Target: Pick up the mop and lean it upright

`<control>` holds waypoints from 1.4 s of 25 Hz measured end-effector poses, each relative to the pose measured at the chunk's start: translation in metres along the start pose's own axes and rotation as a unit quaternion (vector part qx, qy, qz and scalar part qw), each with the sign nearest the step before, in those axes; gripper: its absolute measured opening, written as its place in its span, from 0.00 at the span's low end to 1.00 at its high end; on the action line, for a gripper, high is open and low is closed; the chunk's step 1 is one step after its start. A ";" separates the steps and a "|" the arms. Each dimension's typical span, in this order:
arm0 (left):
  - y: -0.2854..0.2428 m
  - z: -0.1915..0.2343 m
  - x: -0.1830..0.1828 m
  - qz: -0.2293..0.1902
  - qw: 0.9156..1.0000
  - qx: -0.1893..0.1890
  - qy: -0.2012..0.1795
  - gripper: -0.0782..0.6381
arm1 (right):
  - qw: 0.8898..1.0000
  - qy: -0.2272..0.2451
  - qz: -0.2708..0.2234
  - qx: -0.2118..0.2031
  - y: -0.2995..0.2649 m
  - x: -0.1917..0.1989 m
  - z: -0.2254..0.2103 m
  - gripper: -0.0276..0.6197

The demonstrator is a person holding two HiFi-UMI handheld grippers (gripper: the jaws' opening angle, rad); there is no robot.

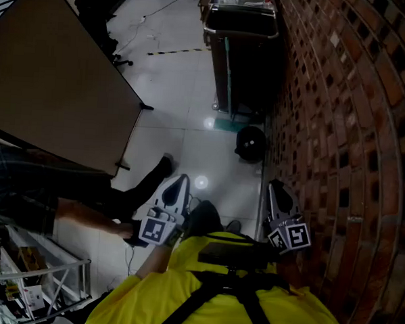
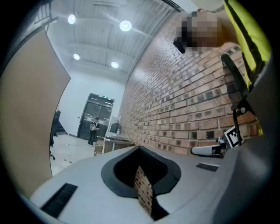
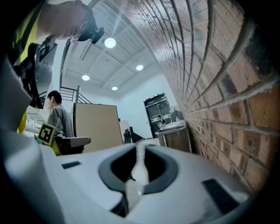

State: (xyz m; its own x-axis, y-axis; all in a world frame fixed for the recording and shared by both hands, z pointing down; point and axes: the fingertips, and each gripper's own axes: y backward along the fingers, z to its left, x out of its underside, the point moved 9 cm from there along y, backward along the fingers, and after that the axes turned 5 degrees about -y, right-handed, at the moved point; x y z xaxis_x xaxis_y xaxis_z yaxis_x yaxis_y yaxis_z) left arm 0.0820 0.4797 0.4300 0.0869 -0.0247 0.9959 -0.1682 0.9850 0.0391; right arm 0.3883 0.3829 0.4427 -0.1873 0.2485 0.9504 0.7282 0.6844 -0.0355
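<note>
Left tool (image 1: pixel 179 185) is closed, empty; right tool (image 1: pixel 275 190) has jaws a bit apart w/ only a pale blur between, prob. bright floor. The dark lump taken for the mop (image 1: pixel 251 143) lies ahead at the foot of the brick wall (image 1: pixel 339 131), nearer the right tool; shaft and long axis can't be made out. Floor (image 1: pixel 185 109) is open to the left, while the wall hems the right.
</note>
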 end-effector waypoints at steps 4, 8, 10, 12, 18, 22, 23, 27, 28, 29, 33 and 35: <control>-0.016 0.040 0.008 0.002 1.000 -0.027 0.006 0.11 | 1.000 0.021 -0.002 0.004 -0.035 0.000 0.006 0.09; -0.062 0.085 0.014 0.003 1.000 -0.014 0.014 0.43 | 1.000 0.010 0.022 0.002 -0.092 0.004 0.002 0.26; -0.087 0.115 0.011 0.006 1.000 0.004 0.014 0.11 | 1.000 0.011 0.024 0.008 -0.126 0.005 0.002 0.05; -0.112 0.150 0.004 0.010 1.000 0.009 0.011 0.11 | 0.999 0.011 0.027 0.020 -0.170 0.004 0.004 0.05; -0.161 0.263 -0.017 0.014 1.000 0.001 0.000 0.20 | 1.000 0.026 0.010 0.012 -0.310 -0.017 0.026 0.05; -0.186 0.318 -0.025 0.031 0.999 0.029 -0.010 0.11 | 0.999 0.015 0.002 0.038 -0.363 -0.026 0.050 0.39; -0.195 0.328 -0.027 0.030 0.999 0.033 -0.009 0.19 | 0.999 0.005 0.011 0.036 -0.373 -0.026 0.052 0.28; -0.242 0.354 -0.024 0.036 0.998 0.050 0.006 0.41 | 0.998 0.010 0.034 0.045 -0.402 -0.019 0.042 0.05; -0.256 0.358 -0.021 0.041 0.998 0.054 0.005 0.41 | 0.997 0.008 0.040 0.059 -0.409 -0.017 0.034 0.05; -0.270 0.361 -0.018 0.046 0.997 0.059 0.004 0.39 | 0.996 -0.002 0.044 0.073 -0.418 -0.016 0.023 0.06; -0.325 0.367 -0.012 0.047 0.995 0.090 0.012 0.11 | 0.992 -0.038 0.056 0.110 -0.463 -0.011 -0.025 0.48; -0.347 0.373 -0.013 0.045 0.995 0.085 0.003 0.11 | 0.991 -0.030 0.060 0.117 -0.492 -0.007 -0.050 0.55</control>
State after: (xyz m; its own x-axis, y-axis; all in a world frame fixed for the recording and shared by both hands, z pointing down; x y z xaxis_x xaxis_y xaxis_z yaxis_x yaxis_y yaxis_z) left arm -0.2268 0.0742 0.4335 0.0690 0.0633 0.9956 -0.3399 0.9398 -0.0362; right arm 0.0648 0.0101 0.4691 -0.1526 0.3736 0.9150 0.5754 0.7863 -0.2251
